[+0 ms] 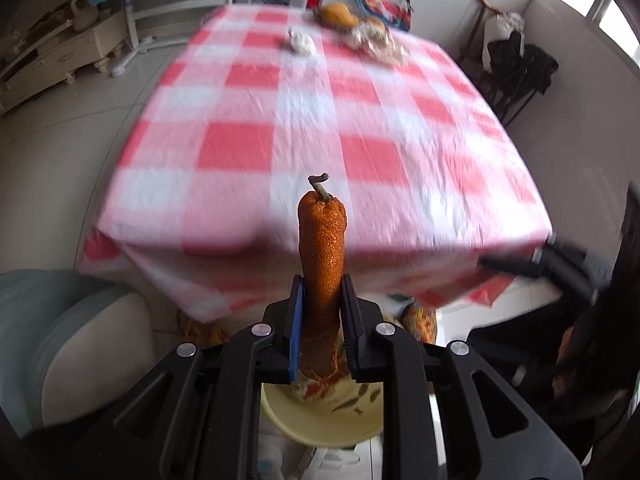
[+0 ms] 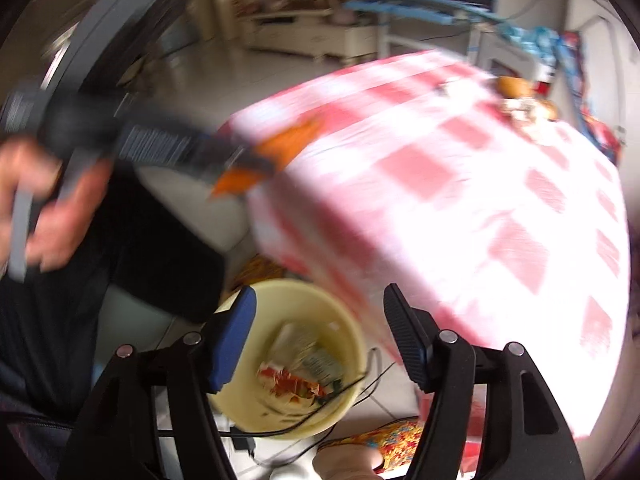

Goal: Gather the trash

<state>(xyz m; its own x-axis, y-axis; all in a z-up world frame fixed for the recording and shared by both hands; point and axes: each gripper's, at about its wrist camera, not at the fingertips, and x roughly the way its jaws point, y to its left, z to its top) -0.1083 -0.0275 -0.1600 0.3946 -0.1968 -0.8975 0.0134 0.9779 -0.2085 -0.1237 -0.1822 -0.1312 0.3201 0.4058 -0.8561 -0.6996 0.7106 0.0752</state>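
Observation:
My left gripper (image 1: 321,280) is shut on an orange peel (image 1: 323,264) with a dry stem on top, held upright above a pale yellow bucket (image 1: 296,428) that has scraps in it. In the right wrist view the left gripper (image 2: 256,160) with the orange peel (image 2: 280,148) shows blurred at the table's near corner. My right gripper (image 2: 320,320) is open and empty, just above the yellow bucket (image 2: 256,412), which holds wrappers and scraps. More trash lies at the table's far end: a crumpled white wad (image 1: 303,42), peels (image 1: 376,38) and an orange fruit (image 1: 338,14).
The table wears a red and white checked cloth (image 1: 320,128). A grey-green cushioned seat (image 1: 60,344) stands at the left. A black chair (image 1: 520,68) stands by the far right wall. A foot in a patterned slipper (image 2: 380,444) and black cables lie by the bucket.

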